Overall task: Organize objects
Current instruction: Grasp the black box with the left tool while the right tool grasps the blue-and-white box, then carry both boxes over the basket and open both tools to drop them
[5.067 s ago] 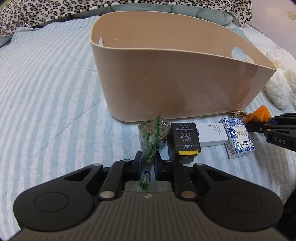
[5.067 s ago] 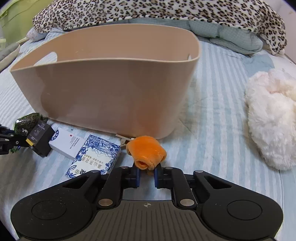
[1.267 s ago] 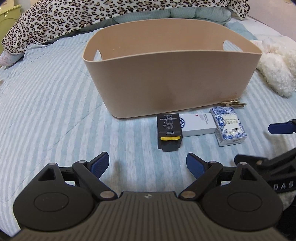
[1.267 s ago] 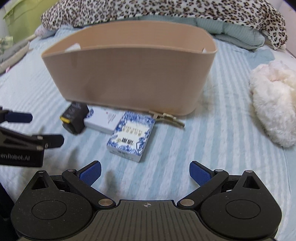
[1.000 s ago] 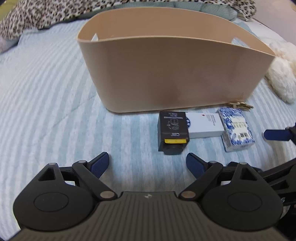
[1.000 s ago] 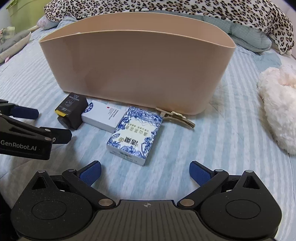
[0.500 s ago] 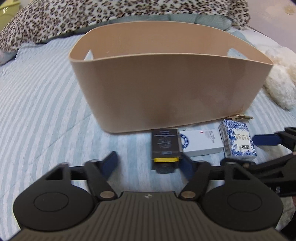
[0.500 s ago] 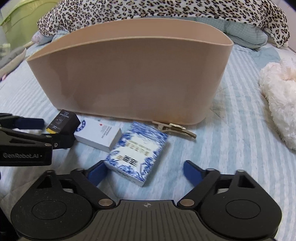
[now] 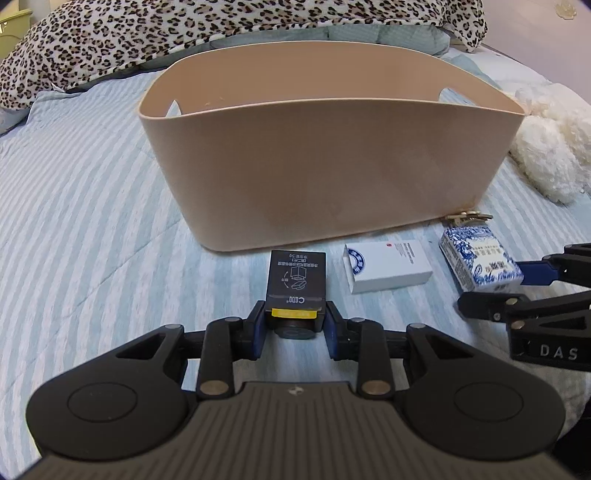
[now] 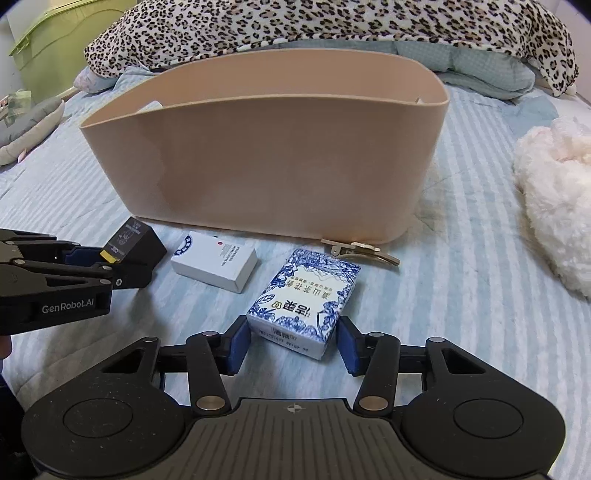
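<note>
A tall beige tub [image 9: 332, 177] stands on the striped bed; it also shows in the right wrist view [image 10: 266, 166]. In front of it lie a black box [image 9: 297, 282] with a yellow strip, a white box [image 9: 388, 266] and a blue-patterned white box [image 10: 304, 299]. My left gripper [image 9: 295, 332] has its fingers closed in on both sides of the black box's near end. My right gripper [image 10: 293, 343] has its fingers around the near end of the blue-patterned box, with a small gap on the right side.
A metal hair clip [image 10: 360, 249] lies against the tub's base. A white fluffy toy [image 10: 554, 199] lies at the right. A leopard-print blanket [image 10: 332, 22] is piled behind the tub. A green bin [image 10: 55, 44] stands at the far left.
Both grippers have moved forward and down and narrowed from wide open: the left around the black box, the right around the blue-patterned box.
</note>
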Motion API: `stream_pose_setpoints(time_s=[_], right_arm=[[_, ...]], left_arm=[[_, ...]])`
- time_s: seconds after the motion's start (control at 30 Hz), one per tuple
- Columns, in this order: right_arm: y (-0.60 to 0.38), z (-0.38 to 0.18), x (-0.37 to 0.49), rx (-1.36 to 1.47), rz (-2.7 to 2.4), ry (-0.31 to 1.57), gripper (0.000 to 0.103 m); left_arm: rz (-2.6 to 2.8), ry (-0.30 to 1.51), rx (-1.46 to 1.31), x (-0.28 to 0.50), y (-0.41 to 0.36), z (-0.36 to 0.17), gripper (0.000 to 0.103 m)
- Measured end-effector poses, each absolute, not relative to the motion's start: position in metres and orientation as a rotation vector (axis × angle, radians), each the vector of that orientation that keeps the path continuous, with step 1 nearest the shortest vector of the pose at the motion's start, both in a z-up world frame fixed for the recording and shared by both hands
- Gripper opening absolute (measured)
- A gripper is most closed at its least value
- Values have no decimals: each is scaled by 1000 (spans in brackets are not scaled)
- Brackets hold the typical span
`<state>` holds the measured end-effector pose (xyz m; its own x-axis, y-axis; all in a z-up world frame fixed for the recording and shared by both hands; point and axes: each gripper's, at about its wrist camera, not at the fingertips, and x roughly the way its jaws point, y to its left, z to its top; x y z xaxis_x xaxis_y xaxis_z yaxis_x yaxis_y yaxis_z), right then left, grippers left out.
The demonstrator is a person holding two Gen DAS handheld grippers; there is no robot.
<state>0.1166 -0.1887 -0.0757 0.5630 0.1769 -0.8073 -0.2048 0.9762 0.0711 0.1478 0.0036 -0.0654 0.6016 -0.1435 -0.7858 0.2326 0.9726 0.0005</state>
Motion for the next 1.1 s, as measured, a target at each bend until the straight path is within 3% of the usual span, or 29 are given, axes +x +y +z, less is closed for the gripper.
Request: stream_pose_setpoints(time_s=[0.6, 1.1], right_arm=[[-199, -40, 85, -7, 213, 854, 44], [-208, 43, 101, -5, 207, 604, 44]], left_arm=[[-230, 835, 78, 115, 7, -28, 33], [-224, 588, 96, 117, 3, 57, 33]])
